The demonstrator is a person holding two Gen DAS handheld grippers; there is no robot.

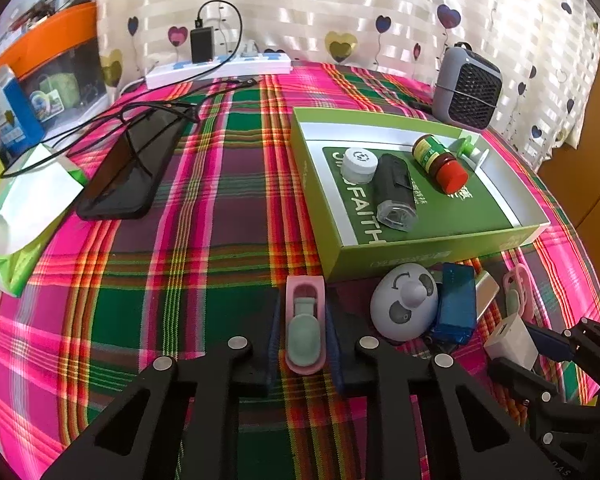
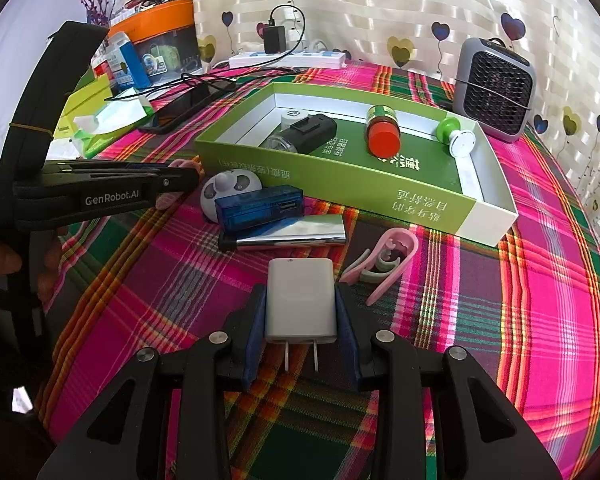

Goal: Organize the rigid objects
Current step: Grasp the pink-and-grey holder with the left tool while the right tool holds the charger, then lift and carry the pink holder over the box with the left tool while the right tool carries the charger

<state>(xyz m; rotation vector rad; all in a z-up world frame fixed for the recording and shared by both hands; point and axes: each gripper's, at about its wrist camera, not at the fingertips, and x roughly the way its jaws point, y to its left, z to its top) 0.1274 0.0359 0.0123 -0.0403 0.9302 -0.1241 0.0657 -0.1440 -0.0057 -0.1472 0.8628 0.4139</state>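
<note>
Both tongs loaded — green cardboard box tray (image 2: 380, 196) straight ahead

Nearest, the right gripper (image 2: 300, 312) is clenched on the white plastic wall charger (image 2: 300, 300), prongs pointing back from the tray; the left gripper (image 1: 305, 332) clamps the pink-and-mint plastic clip (image 1: 305, 320), long axis aimed at the tray's near wall — the left looks closer to it. Inside the tray lies a red-capped bottle (image 2: 382, 131).

Plaid tablecloth (image 1: 220, 240), backlit heart-print curtain (image 1: 340, 8)

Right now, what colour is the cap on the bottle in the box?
Red cap, seen best in the right wrist view.
</note>
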